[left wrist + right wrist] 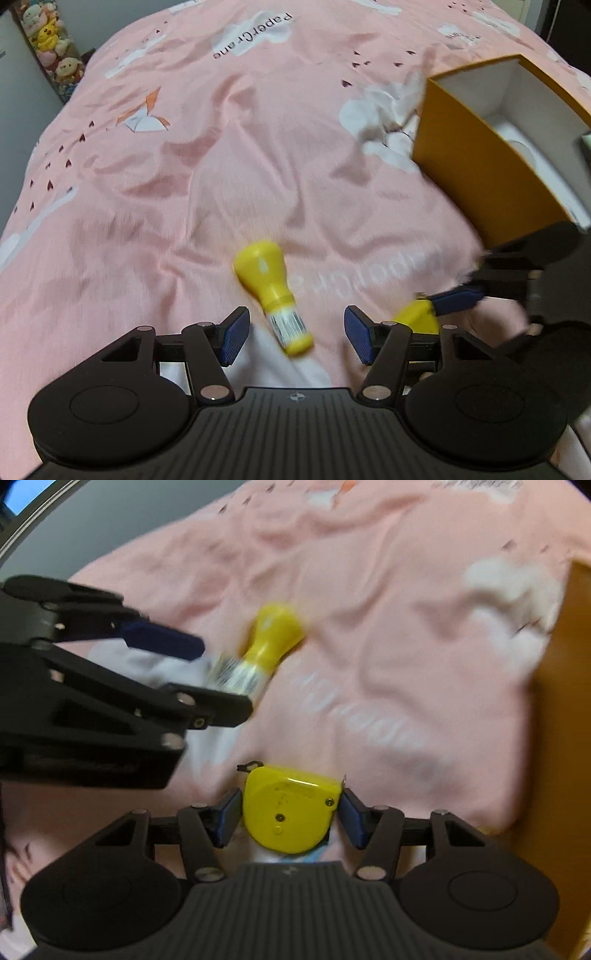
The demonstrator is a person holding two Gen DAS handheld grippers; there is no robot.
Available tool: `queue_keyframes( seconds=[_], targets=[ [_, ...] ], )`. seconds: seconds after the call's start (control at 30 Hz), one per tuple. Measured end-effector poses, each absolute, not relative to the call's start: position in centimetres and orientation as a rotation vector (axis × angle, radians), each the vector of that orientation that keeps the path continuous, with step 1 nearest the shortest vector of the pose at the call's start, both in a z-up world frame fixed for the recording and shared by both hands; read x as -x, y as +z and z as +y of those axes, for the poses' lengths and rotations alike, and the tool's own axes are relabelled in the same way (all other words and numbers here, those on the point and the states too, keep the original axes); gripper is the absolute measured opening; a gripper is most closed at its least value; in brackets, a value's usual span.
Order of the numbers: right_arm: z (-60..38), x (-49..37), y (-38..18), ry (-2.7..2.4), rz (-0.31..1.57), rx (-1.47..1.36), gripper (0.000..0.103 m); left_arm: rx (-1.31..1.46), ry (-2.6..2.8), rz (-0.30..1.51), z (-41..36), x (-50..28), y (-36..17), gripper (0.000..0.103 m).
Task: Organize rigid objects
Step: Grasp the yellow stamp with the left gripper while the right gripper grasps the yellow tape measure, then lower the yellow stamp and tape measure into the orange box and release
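A yellow bottle [272, 295] lies on its side on the pink bedspread [184, 166], its bulbous end pointing away from the left gripper [295, 336] and its barcode-labelled neck and small cap lying between that gripper's spread jaws, which do not touch it. It looks like a light, hard plastic piece, smooth and likely to roll on the soft cloth; the narrow labelled neck seems the surest place to take it, since the flared body would probably squeeze out of the pads.

A yellow tape measure [291, 812] lies flat on the bed between the jaws of the right gripper [290, 818]. The pads stand right at its two sides, but the blur leaves it unclear whether they press on it. Its case looks stiff and fairly dense for its size, with flat edges that should grip well across the width.

An orange cardboard box [476, 170] with white inner walls stands open on the bed, well beyond and to the right of the bottle. Something pale and rounded lies on its floor, too indistinct to name; most of the inside is out of view.
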State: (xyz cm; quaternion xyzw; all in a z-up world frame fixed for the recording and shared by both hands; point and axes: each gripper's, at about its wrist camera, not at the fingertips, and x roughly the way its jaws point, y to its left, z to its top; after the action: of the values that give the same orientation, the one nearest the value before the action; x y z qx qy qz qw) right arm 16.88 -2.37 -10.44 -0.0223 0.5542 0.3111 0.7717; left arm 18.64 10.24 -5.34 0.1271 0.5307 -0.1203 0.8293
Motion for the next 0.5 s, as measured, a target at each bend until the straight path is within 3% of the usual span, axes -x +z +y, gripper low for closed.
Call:
queue_keyframes(
  seconds=[0.27, 0.37, 0.5],
  targets=[
    [-2.5, -18.4, -11.3, 0.607, 1.209, 0.015, 0.057, -0.219, -0.141, 1.178, 10.5, -22.0, -8.2, 0.065],
    [-2.8, -18.8, -11.4, 0.604, 1.221, -0.003, 0.057, -0.185, -0.118, 1.181, 10.9, -22.4, -8.8, 0.058],
    [-2.3, -19.2, -11.5, 0.603, 1.227, 0.002, 0.057, -0.170, -0.086, 1.175, 11.0, -22.8, -9.2, 0.040]
  ],
)
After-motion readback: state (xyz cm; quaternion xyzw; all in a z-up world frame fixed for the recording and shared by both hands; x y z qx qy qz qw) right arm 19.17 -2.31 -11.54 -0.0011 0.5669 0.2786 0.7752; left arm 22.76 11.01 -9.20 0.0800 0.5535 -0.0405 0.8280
